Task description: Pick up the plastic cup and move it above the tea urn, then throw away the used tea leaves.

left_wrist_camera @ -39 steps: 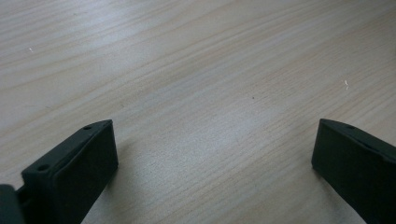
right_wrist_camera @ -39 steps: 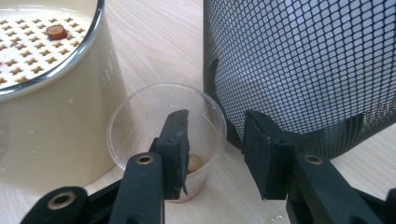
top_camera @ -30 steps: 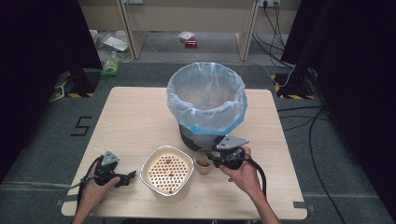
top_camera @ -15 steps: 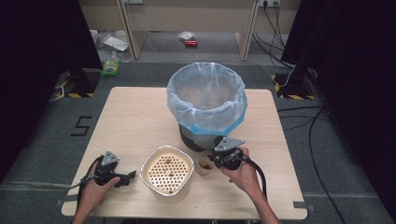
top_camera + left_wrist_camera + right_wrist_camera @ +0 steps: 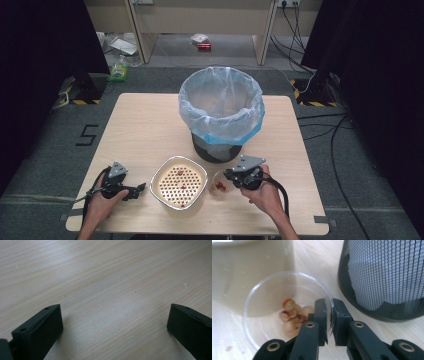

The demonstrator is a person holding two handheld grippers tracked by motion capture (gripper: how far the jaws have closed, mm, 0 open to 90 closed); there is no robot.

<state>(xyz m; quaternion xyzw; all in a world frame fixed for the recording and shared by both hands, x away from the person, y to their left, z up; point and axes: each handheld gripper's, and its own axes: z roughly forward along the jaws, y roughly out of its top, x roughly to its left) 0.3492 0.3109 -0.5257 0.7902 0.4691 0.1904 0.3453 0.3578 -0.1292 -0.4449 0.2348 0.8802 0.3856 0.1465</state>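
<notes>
Right gripper (image 5: pixel 329 315) pinching cup rim (image 5: pixel 331 305) (hand low)

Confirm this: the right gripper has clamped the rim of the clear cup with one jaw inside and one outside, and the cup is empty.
Not quite. The right gripper does clamp the clear cup by its rim, one jaw inside and one outside, but the cup is not empty: the right gripper view shows reddish food scraps at its bottom.
</notes>
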